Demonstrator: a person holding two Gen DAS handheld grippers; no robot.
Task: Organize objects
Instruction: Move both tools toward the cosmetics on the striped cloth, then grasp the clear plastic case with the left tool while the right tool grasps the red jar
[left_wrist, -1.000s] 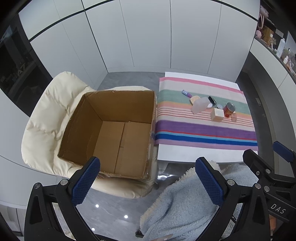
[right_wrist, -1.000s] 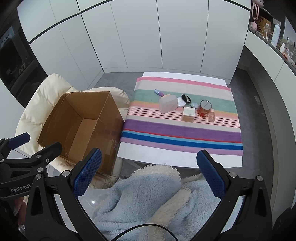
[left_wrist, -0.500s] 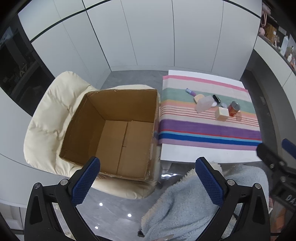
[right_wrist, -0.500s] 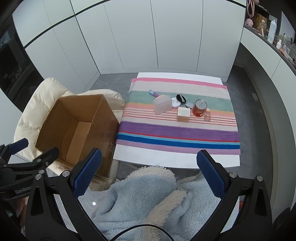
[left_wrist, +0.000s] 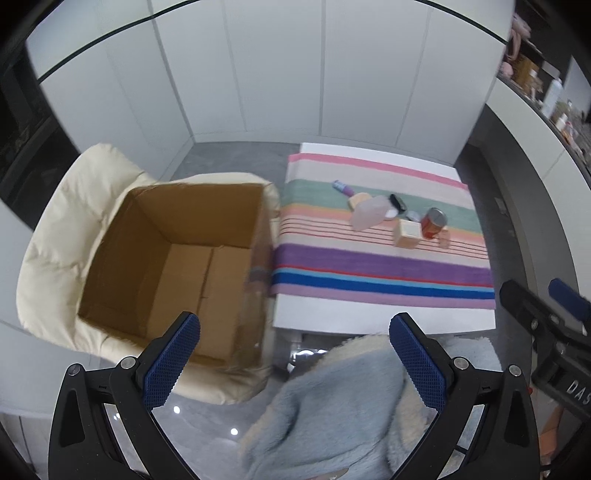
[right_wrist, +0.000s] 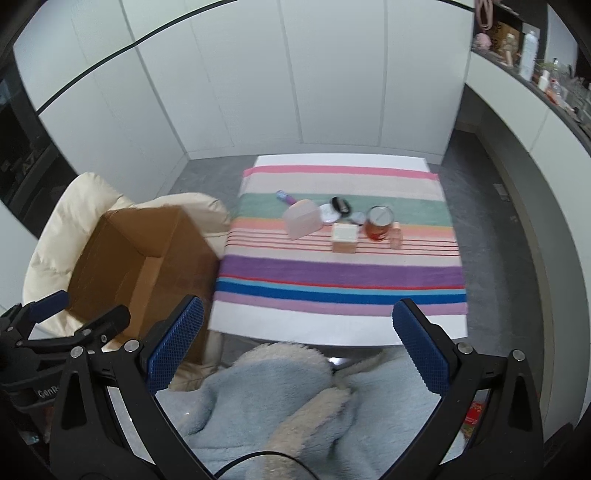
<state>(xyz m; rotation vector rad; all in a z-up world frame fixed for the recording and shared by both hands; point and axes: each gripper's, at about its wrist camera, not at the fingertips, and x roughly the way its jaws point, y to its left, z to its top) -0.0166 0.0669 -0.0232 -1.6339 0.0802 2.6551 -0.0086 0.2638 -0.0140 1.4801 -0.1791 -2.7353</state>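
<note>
The near half of the striped cloth (right_wrist: 340, 273) is bare, giving open passage from the table's front edge to the cluster of small items. That cluster sits tight: the red can (right_wrist: 378, 223), small square box (right_wrist: 345, 238) and translucent container (right_wrist: 302, 222) stand just beside one another. The cardboard box (left_wrist: 173, 266) on the cream chair (left_wrist: 62, 236) is open at the top with nothing inside, its right wall just beside the table edge.

High wrist views, shared striped table (left_wrist: 384, 258)
</note>
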